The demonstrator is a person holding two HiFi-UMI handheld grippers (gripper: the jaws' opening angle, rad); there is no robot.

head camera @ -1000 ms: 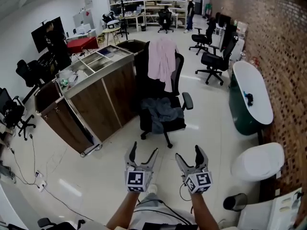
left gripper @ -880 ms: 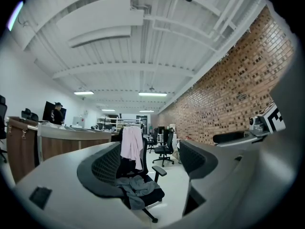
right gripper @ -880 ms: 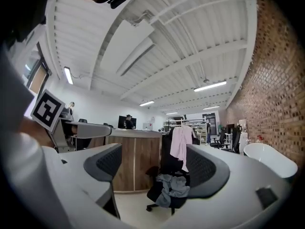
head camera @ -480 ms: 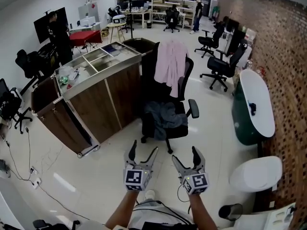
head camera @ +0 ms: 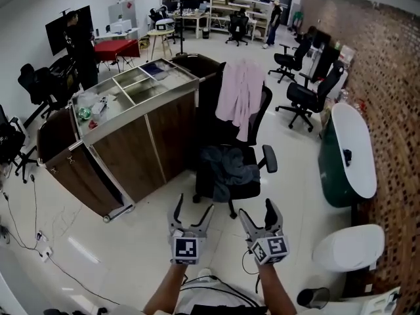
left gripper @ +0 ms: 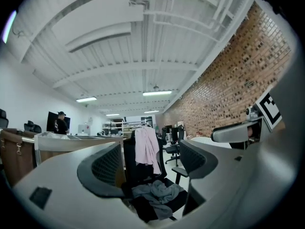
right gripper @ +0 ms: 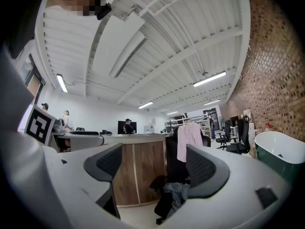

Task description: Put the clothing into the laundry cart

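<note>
In the head view, the left tool [head camera: 195,205] and the right tool [head camera: 256,209] are both open and empty. They point at a black office chair [head camera: 211,117] just beside the wood-panelled laundry cart with a metal rim [head camera: 141,113]. A soft pale pink shirt [head camera: 241,97] hangs on the chair back, and a crumpled grey garment [head camera: 226,168] lies on the seat.

In the left gripper view, the grey heap shows between the parted jaws, still apart from them.

The right gripper view shows the same. It is probably best to pinch a thick fold, so the limp cloth does not trail.

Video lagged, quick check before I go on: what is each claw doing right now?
left claw: open, nothing between its jaws.
right claw: open, nothing between its jaws.
</note>
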